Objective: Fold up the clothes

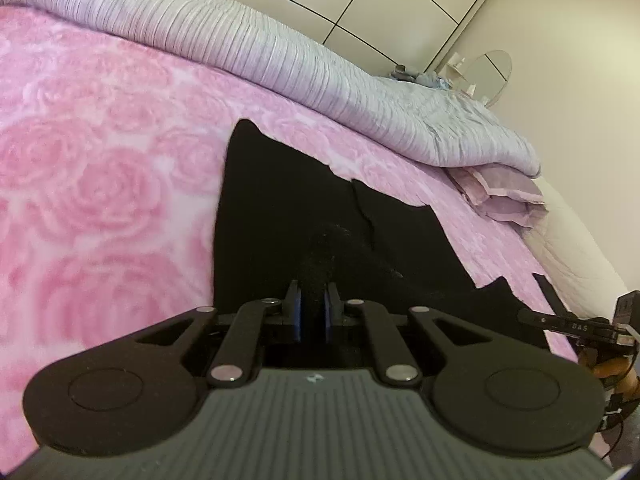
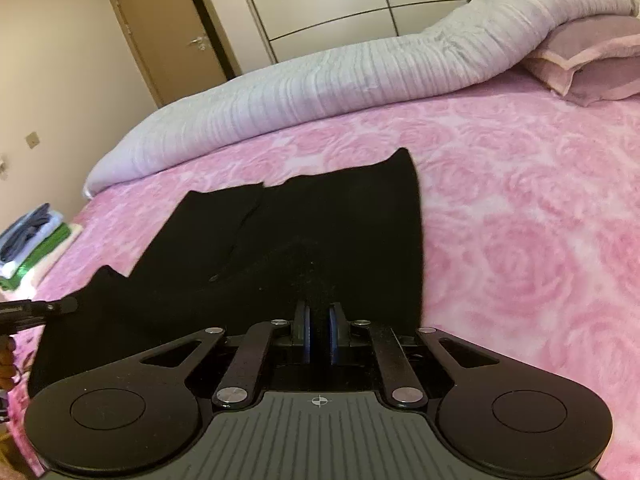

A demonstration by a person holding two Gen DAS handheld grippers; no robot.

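1. A pink rose-patterned blanket [image 2: 520,208] is covering the bed, and a ribbed pale lilac duvet [image 2: 304,96] is lying rolled along its far side, well apart from the work
2. A pink pillow [image 2: 584,68] is sitting at one end of the bed near the duvet; a small stack of folded clothes [image 2: 28,240] is resting off the bed's other end, beside the blanket's edge
3. White wardrobe doors [image 2: 320,4] and a brown room door [image 2: 160,32] are standing behind the bed; nothing is lying between the tools and the garment
4. The black garment [image 2: 312,232] is lying flat on the blanket, its long axis running away from both cameras toward the duvet, with two pointed corners at its far edge
5. The left tool [image 1: 313,304] is pinching a raised fold of the garment's near edge, its blue pads pressing together on the cloth
6. The right tool [image 2: 319,320] is likewise clamping a bunched ridge of the same near edge
7. Each tool is showing at the edge of the other's view, so they are gripping the garment side by side
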